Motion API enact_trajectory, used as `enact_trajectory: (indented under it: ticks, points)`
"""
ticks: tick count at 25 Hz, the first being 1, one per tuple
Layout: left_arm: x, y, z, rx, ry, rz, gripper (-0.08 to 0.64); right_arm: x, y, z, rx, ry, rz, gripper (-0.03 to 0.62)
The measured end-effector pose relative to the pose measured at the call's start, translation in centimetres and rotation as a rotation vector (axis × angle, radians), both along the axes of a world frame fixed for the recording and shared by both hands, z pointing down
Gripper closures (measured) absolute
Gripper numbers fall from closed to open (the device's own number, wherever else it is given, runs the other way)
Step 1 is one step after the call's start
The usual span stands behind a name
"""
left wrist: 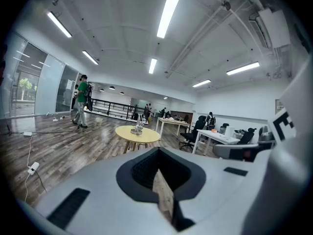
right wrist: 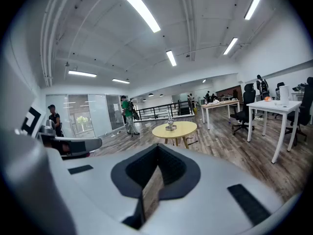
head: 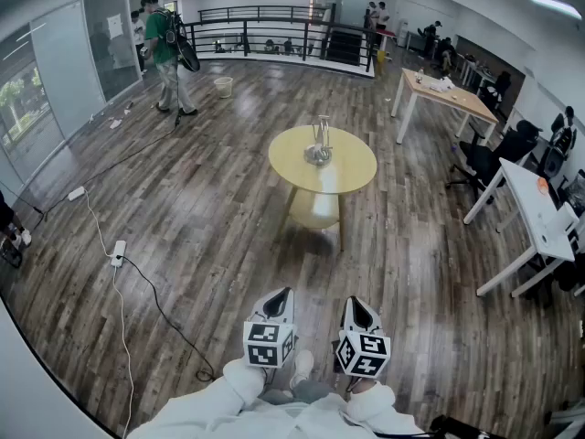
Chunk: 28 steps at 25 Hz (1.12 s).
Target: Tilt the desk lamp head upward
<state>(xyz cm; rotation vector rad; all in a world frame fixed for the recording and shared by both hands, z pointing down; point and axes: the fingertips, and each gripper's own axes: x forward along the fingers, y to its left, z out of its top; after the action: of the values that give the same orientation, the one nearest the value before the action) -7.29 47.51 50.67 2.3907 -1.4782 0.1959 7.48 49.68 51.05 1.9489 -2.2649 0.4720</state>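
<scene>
The left claw [head: 277,302] is hovering low, jaws pressed together and empty. Well ahead of both claws, the desk lamp [head: 319,144] is standing on the round yellow tabletop [head: 352,167]. The right claw [head: 359,311] is hovering just beside the left, likewise closed on nothing.

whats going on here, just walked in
A person stands on the grey wood-plank floor, some way back from a round yellow table, with a two-jaw gripper in each hand held low in front of them. A small silvery metal desk lamp stands near the middle of that table, untouched. The left gripper and the right gripper both have their fingers shut with nothing between them. Tilting the lamp head has not begun.
</scene>
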Motion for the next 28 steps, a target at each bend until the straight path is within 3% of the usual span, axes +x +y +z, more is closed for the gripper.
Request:
enact_trajectory:
  ticks: [16,28]
  points:
    - [1.8,-11.4,0.0,0.006,-0.043,-0.026,0.557,0.8,-12.4,-0.2,0.04,-0.031,-0.064,0.58]
    - [5.4,-21.1,-0.4,0.005,-0.066,-0.04,0.557,5.6,-21.8,0.6,0.014,-0.057,-0.046,0.58]
